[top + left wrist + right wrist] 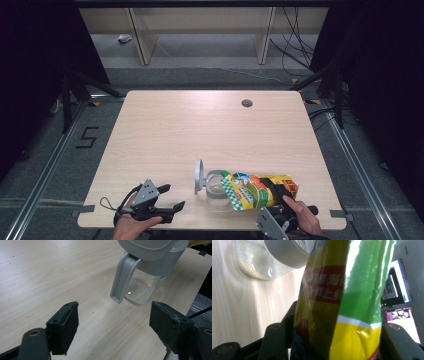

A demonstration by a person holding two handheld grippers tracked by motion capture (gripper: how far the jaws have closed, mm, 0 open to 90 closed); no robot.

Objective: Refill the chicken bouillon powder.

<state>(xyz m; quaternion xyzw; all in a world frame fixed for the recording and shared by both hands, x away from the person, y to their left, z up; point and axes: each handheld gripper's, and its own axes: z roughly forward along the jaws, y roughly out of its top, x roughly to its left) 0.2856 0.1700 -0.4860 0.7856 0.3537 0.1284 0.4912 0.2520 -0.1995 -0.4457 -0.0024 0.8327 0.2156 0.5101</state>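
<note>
In the high view, the right tongs [278, 194] at the lower right of the frame clamp a yellow-and-green snack bag [250, 190], tipped on its side so its open end meets the mouth of a clear jug [216, 189] standing low in the centre of the desk [165, 130]. The jug's grey lid [199, 175] stands flipped up on the left – out of the way, so the contents can pour in. The left tongs [169, 197] wait at the lower left, jaws apart and holding nothing, well clear of the jug.

In the left gripper view, the two black jaws stand wide open at the bottom, aimed at the jug's grey handle [122, 281] in the upper middle – probably ready to steady it. A little pale powder or crumbs lies in the glass bottom.

In the right gripper view, the bag [339, 302] runs up the middle, pinched between the jaws, with the jug [262, 260] at the upper left just beside the bag's top end.
</note>
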